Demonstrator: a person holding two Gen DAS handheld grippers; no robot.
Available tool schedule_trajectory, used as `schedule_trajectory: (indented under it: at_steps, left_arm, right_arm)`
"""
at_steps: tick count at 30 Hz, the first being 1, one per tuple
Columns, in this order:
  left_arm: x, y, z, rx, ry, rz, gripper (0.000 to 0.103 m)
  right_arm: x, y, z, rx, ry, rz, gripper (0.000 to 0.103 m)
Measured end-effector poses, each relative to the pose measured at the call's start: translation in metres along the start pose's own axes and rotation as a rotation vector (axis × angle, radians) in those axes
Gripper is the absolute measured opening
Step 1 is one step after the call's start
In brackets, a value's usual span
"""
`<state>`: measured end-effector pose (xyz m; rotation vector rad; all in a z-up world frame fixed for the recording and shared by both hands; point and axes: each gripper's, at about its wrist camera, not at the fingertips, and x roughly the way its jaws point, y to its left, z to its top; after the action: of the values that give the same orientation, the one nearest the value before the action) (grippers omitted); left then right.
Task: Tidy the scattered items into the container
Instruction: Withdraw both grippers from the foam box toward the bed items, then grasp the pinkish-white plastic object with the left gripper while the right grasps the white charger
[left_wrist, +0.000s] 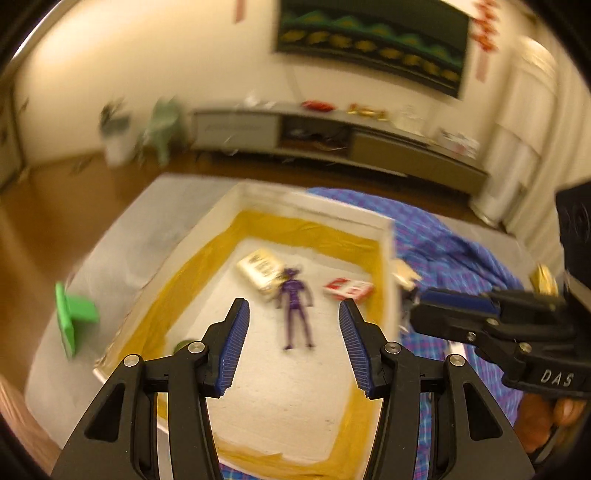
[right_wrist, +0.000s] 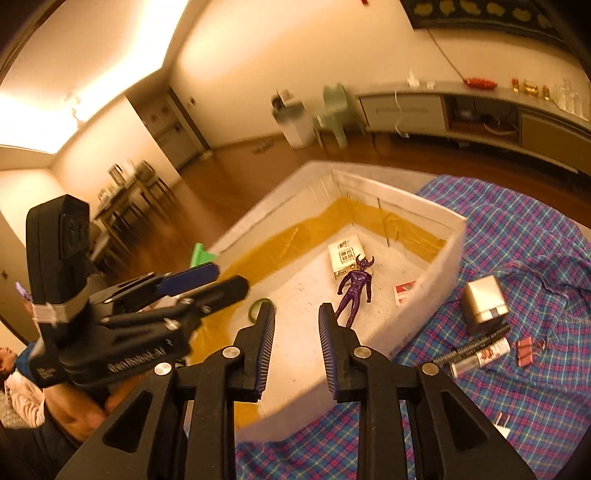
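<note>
In the white box (right_wrist: 424, 295) we saw a purple horned figure (right_wrist: 354, 291), perhaps plastic; our left gripper (left_wrist: 293, 345) and right gripper (right_wrist: 297, 347) hung above it, spread and empty.

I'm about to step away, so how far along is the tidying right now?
Partly done. Already in the white box: the purple horned figure, a printed carton, a red-and-white packet and a tape roll. Nothing is in hand: the left gripper and right gripper are both empty. Still out on the plaid cloth: a silver box, marker, tube and binder clips.
</note>
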<state>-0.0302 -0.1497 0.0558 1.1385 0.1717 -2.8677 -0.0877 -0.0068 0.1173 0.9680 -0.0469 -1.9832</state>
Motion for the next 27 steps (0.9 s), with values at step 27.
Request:
schedule_trajectory:
  at_steps: [27]
  left_arm:
    - [0.108, -0.137, -0.087, 0.190, 0.236, -0.292, 0.054]
  right_arm:
    - [-0.039, -0.158, -0.114, 0.259, 0.060, -0.303, 0.046]
